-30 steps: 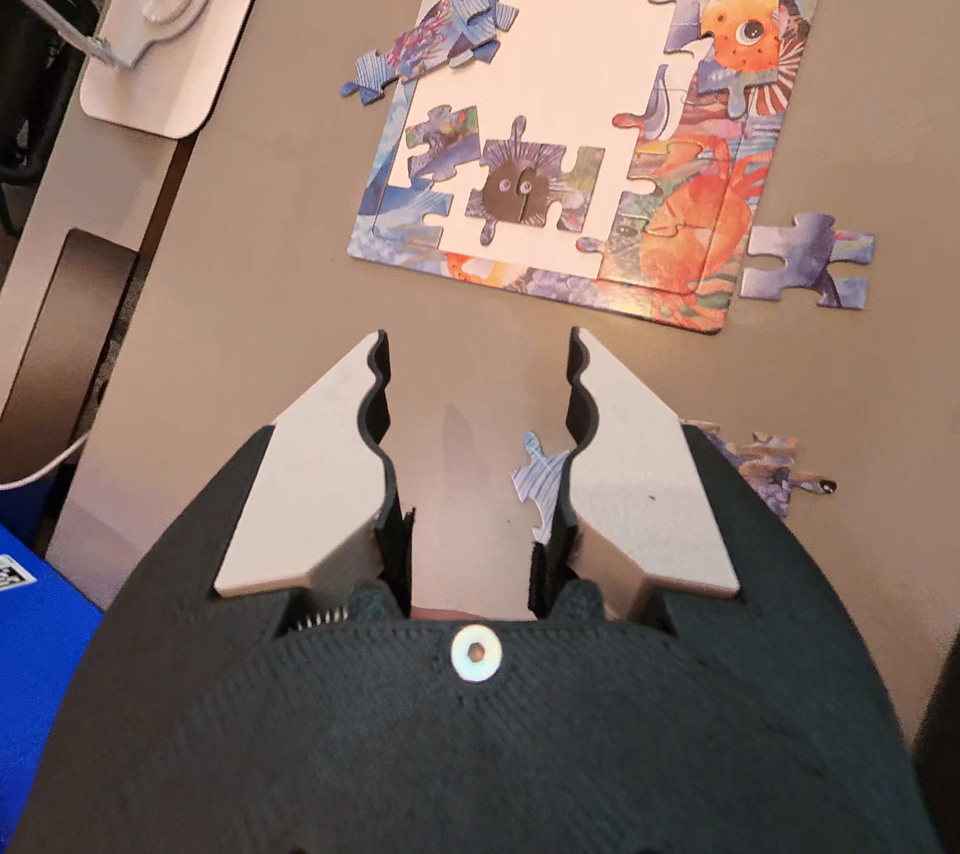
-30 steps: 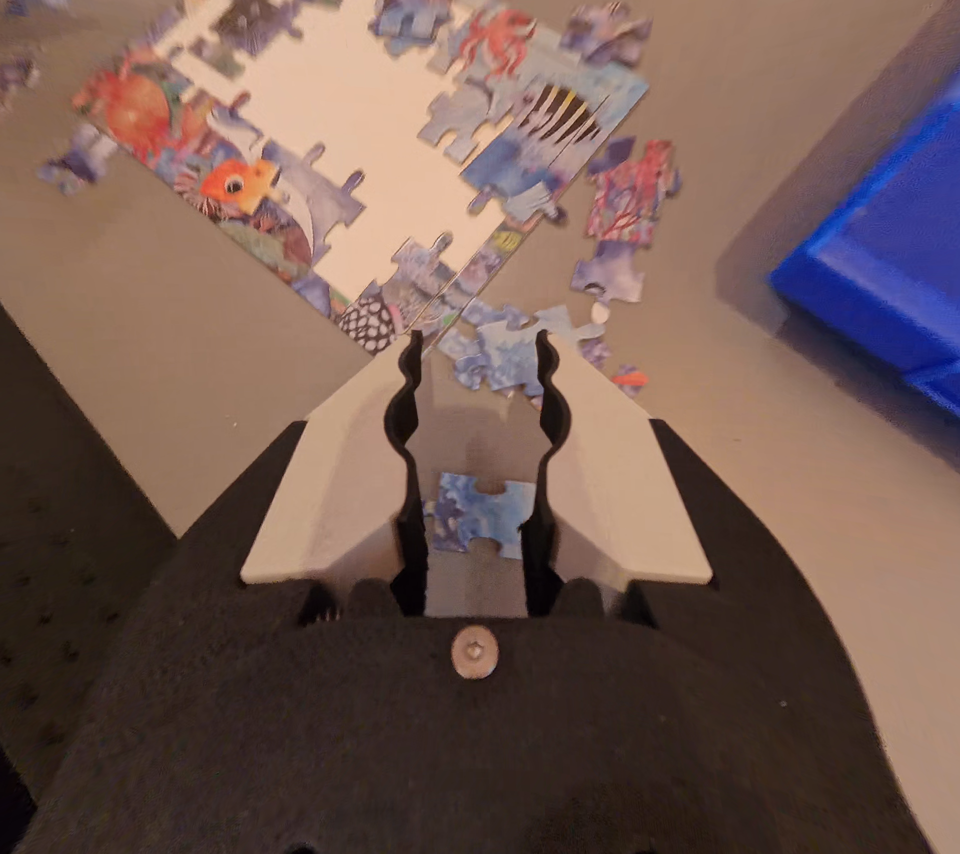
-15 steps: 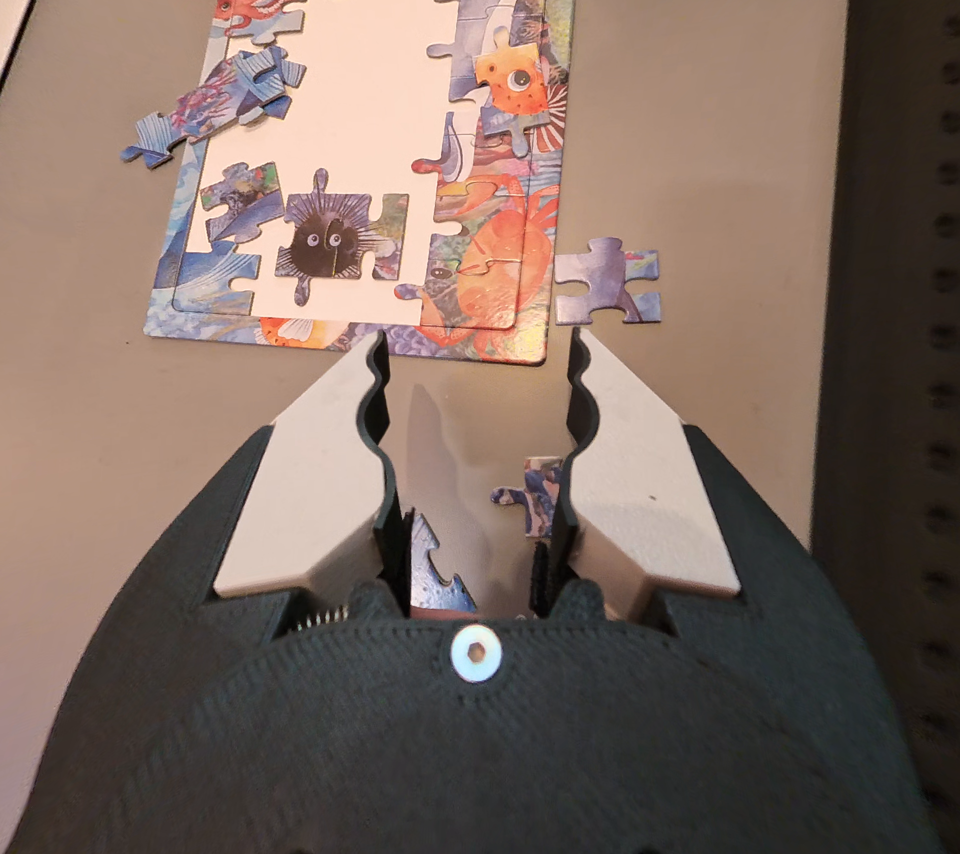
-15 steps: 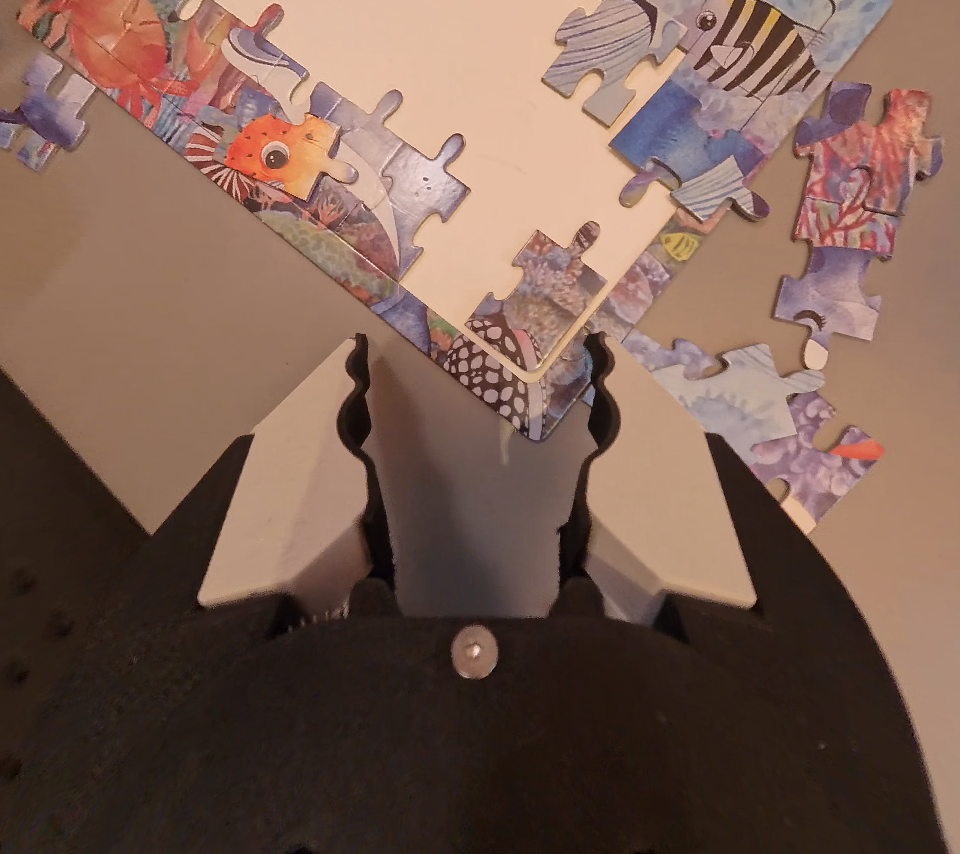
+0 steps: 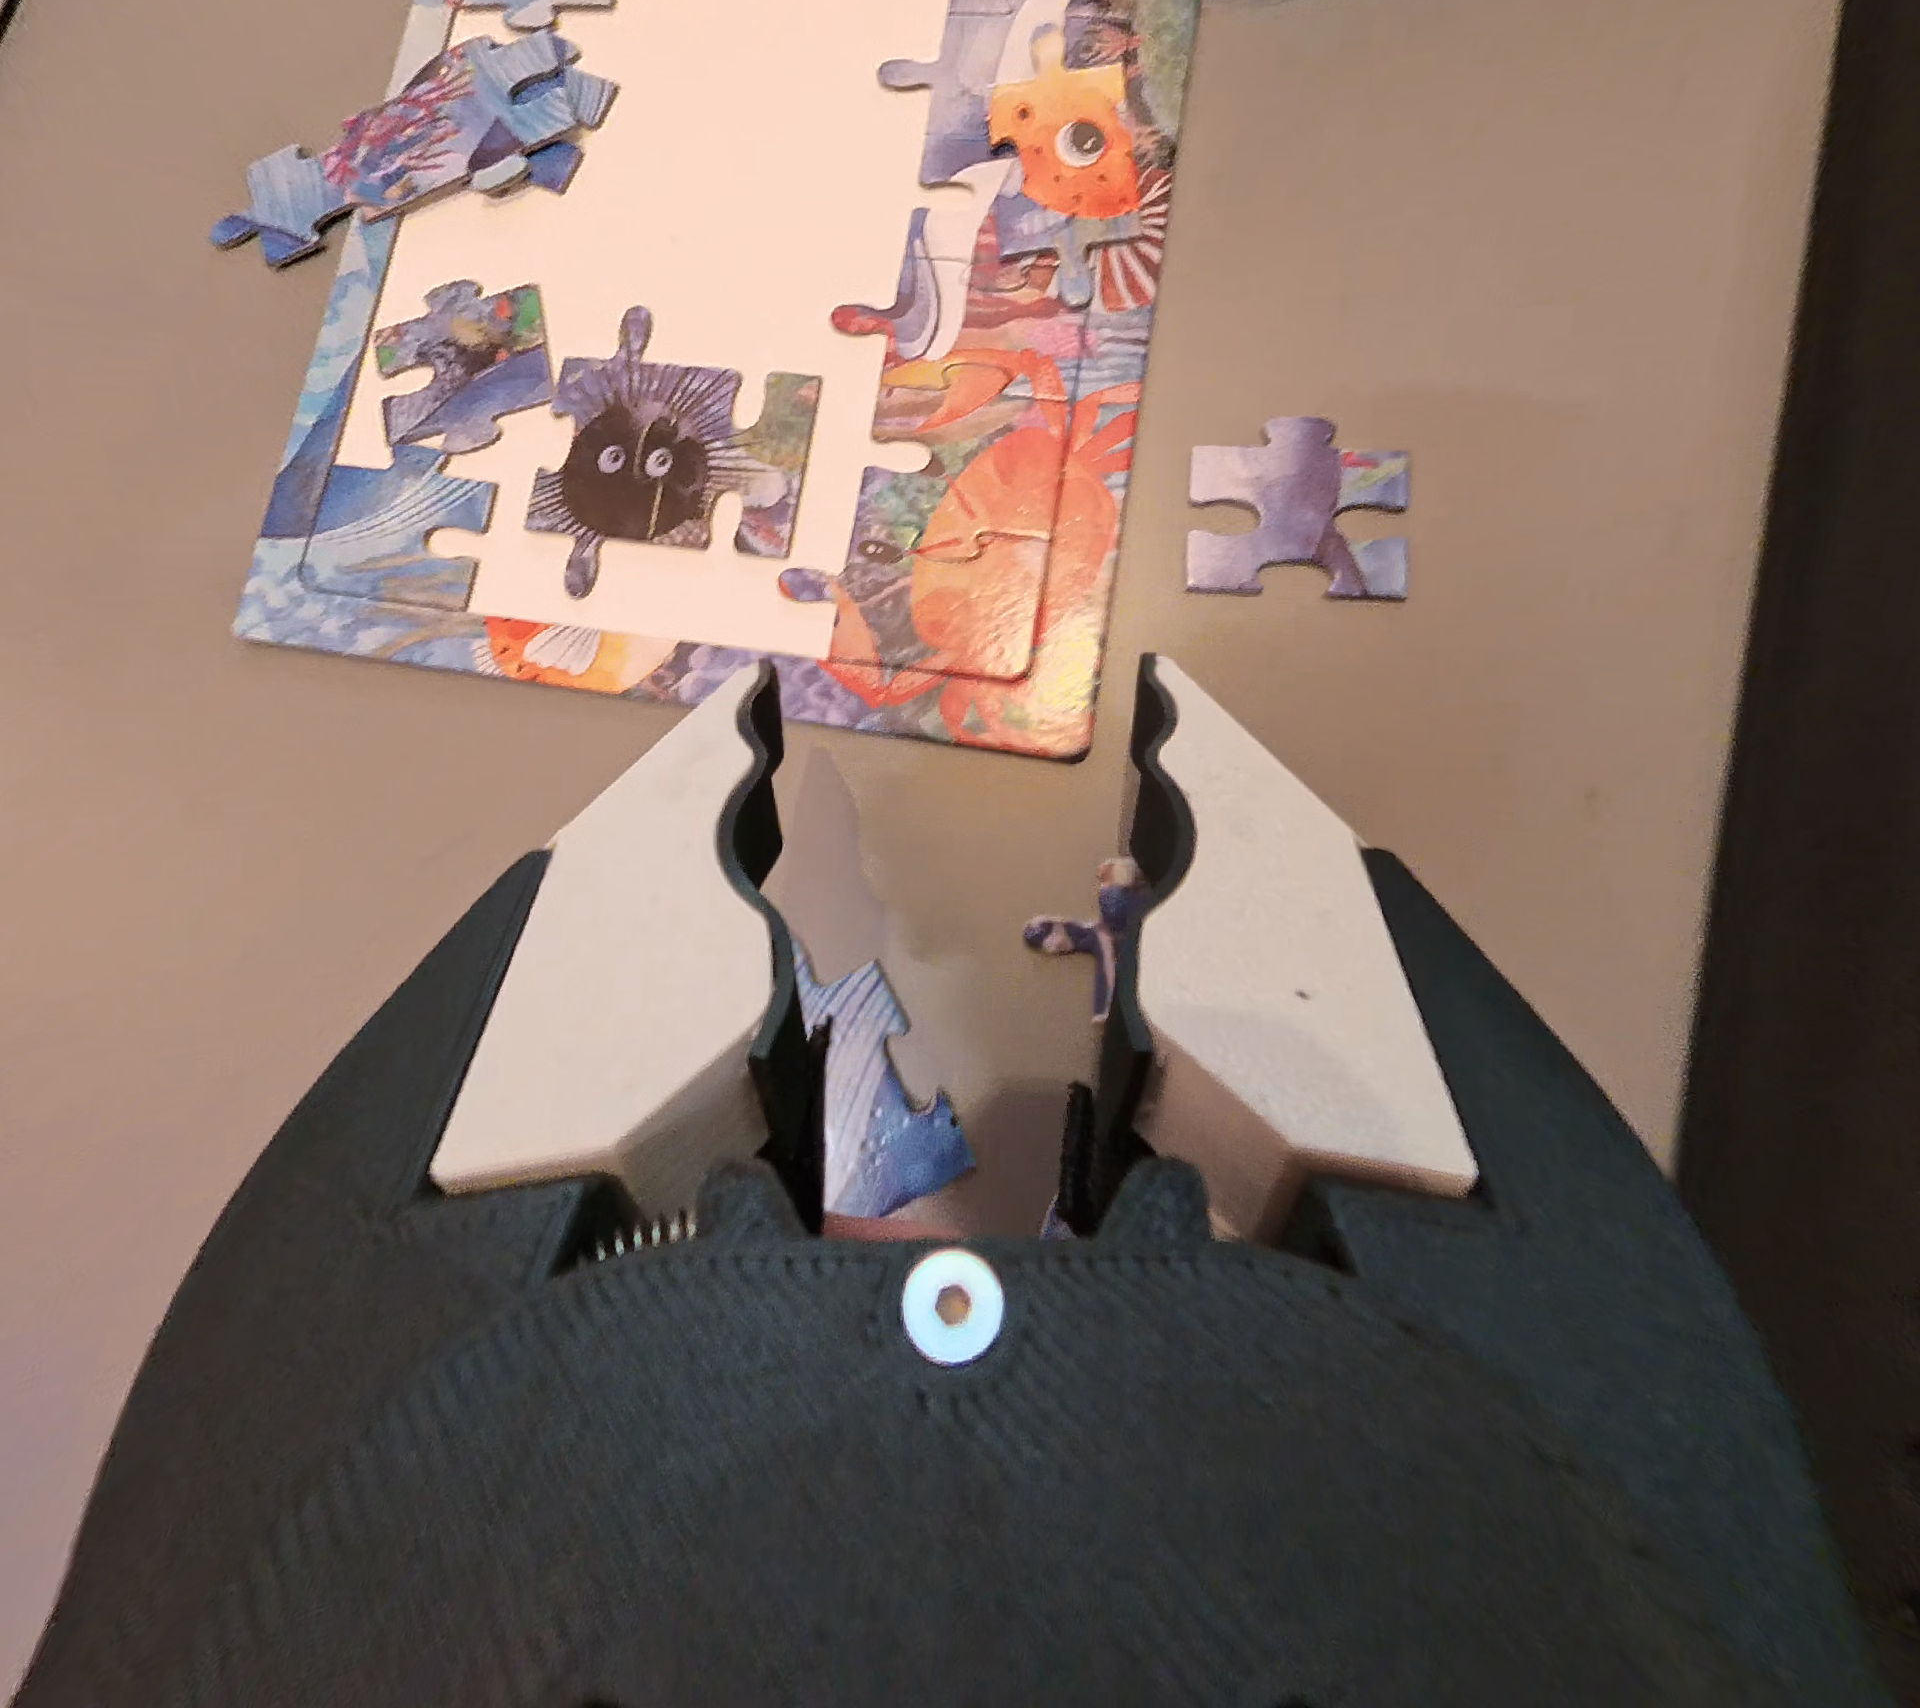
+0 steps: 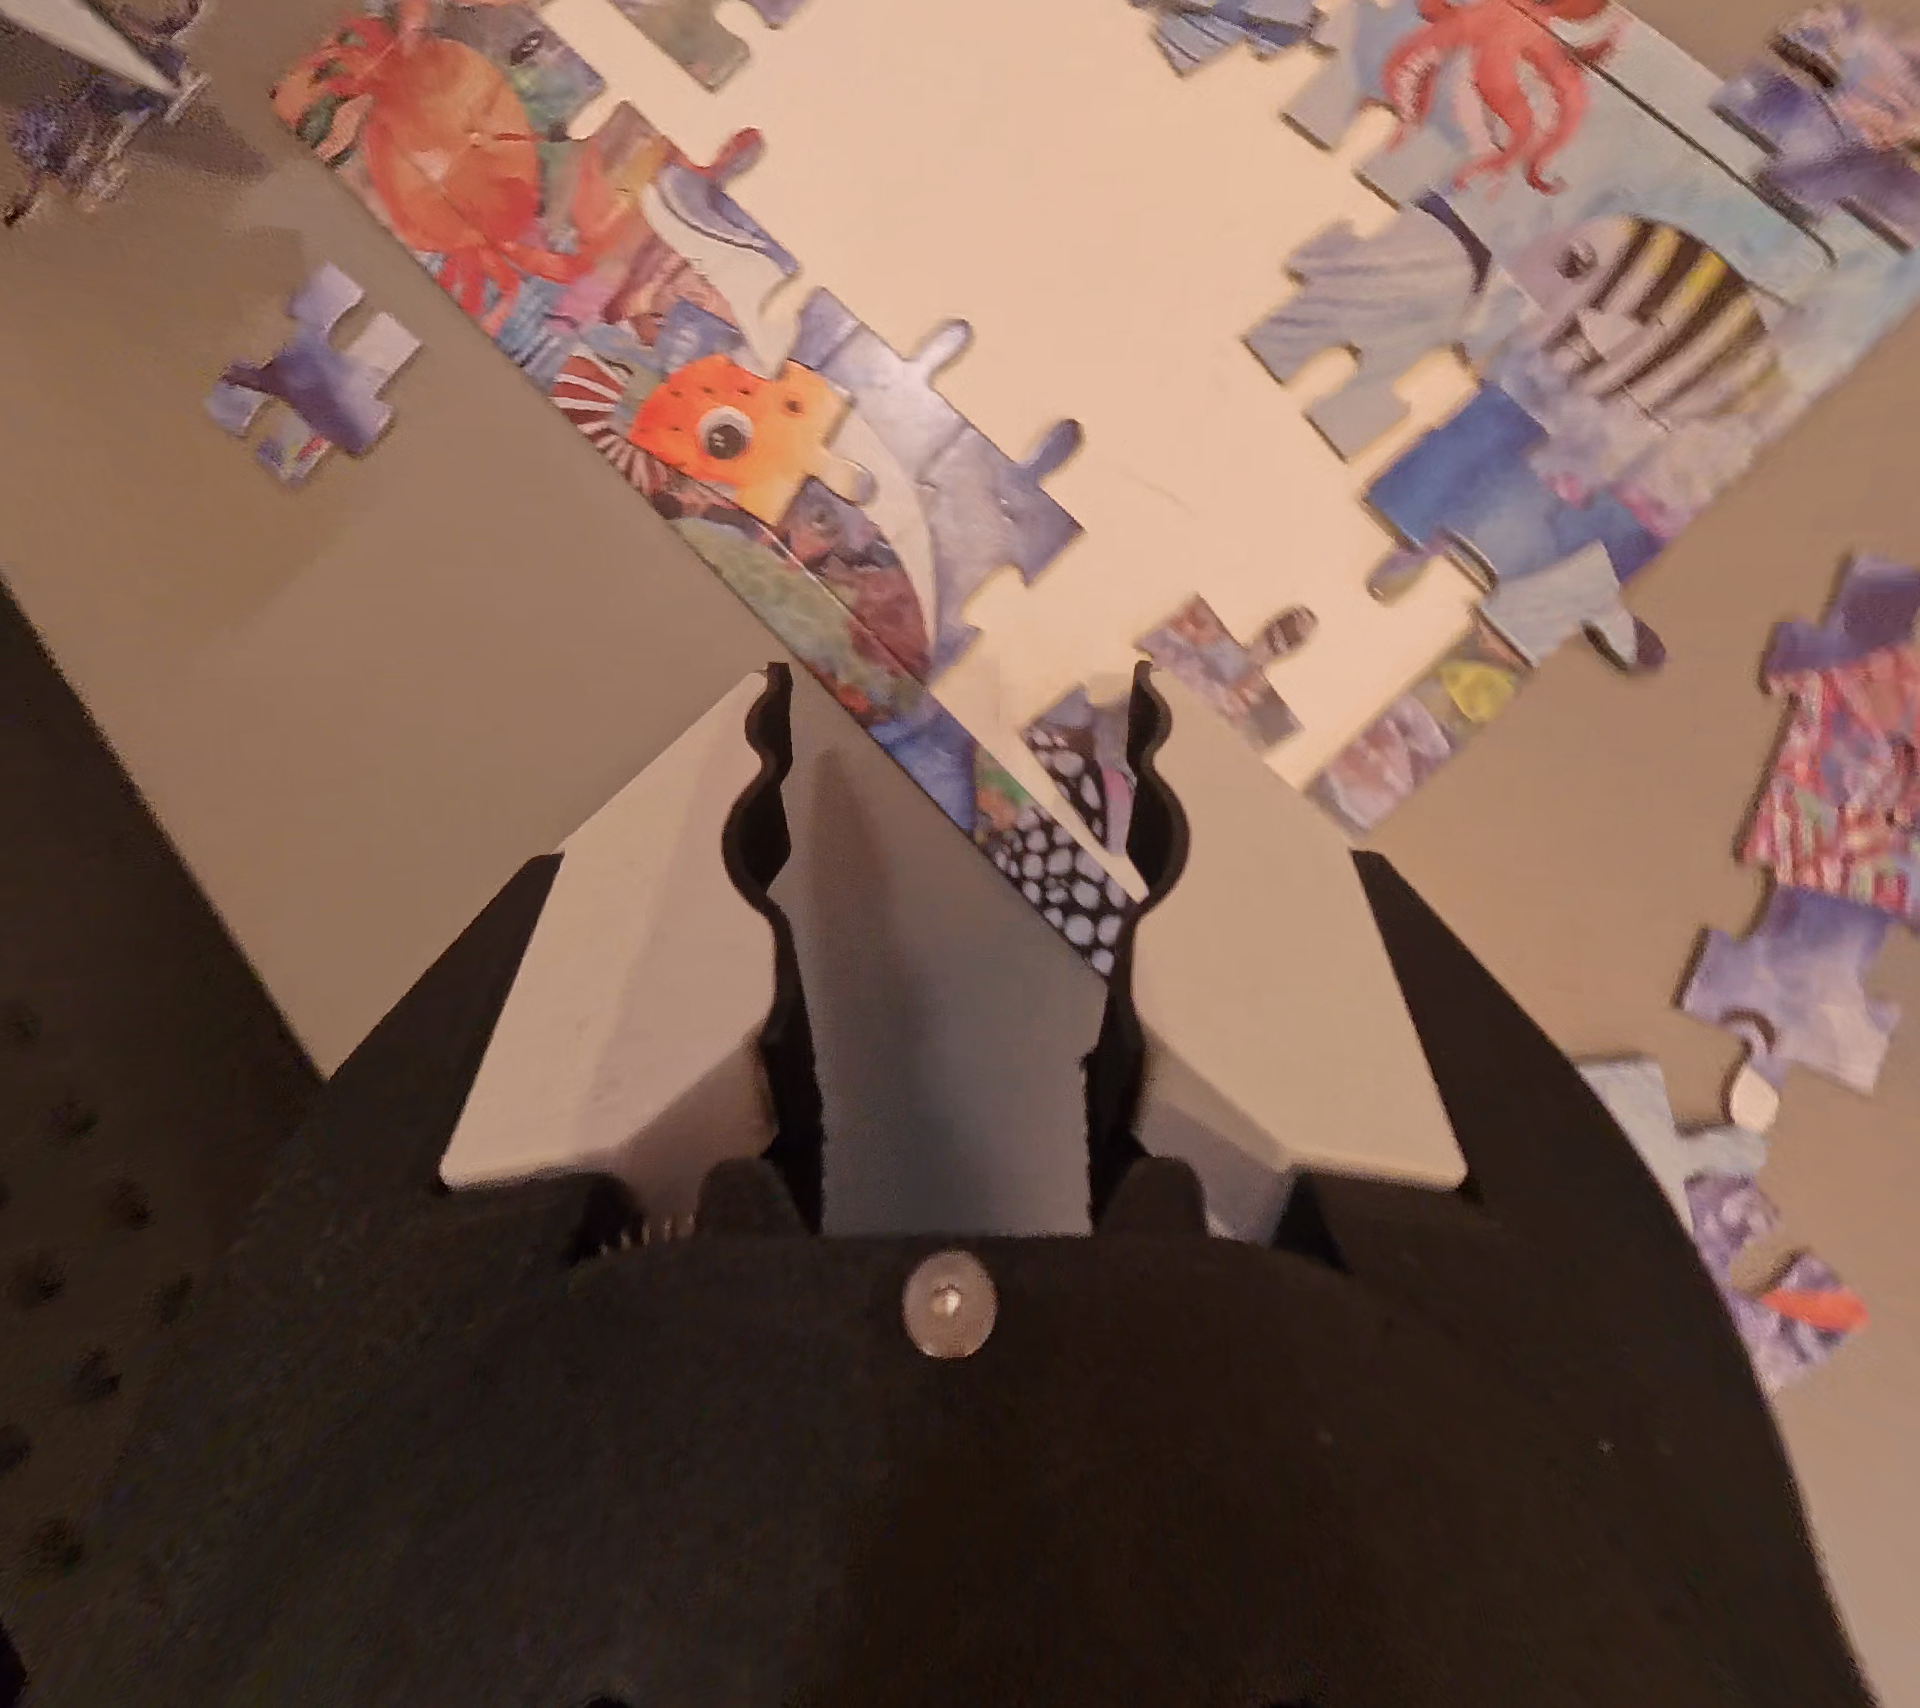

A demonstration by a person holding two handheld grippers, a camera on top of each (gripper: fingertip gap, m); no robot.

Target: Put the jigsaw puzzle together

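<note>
Left wrist view: left tool (image 5: 954, 702) is wide open w/ nothing clamped. A blue piece (image 5: 883, 1087) lies low btwn its fingers against the inner left finger, and whether it's touching the finger or just on the surface (image 5: 260, 827) below, can't tell. The puzzle tray (image 5: 727, 650) lies flat on the surface just ahead of the tips, near edge close to them. The tray's right column is filled w/ an orange crab (image 5: 997, 536) and orange fish (image 5: 1081, 152) farther up; the centre is bare cream. A black urchin piece (image 5: 644, 474) sits loose in the tray's near-left part. A purple piece (image 5: 1299, 515) lies on the surface just right of the tray. Another small piece (image 5: 1091, 926) sits below the tray, partly hidden by the right finger. Right wrist view: right tool (image 6: 956, 692) is also wide open and empty, hovering over the tray's (image 6: 1060, 879) near corner, which shows btwn the fingers w/ a spotted black-white patch. The tray is seen diagonally here: an orange octopus (image 6: 1496, 48) and striped fish (image 6: 1652, 308) are filled in along its far-right side. Loose pieces lie on the surface right of the tray, incl. a red-pink one (image 6: 1839, 775). The purple piece (image 6: 312, 380) lies left of the tray.
</note>
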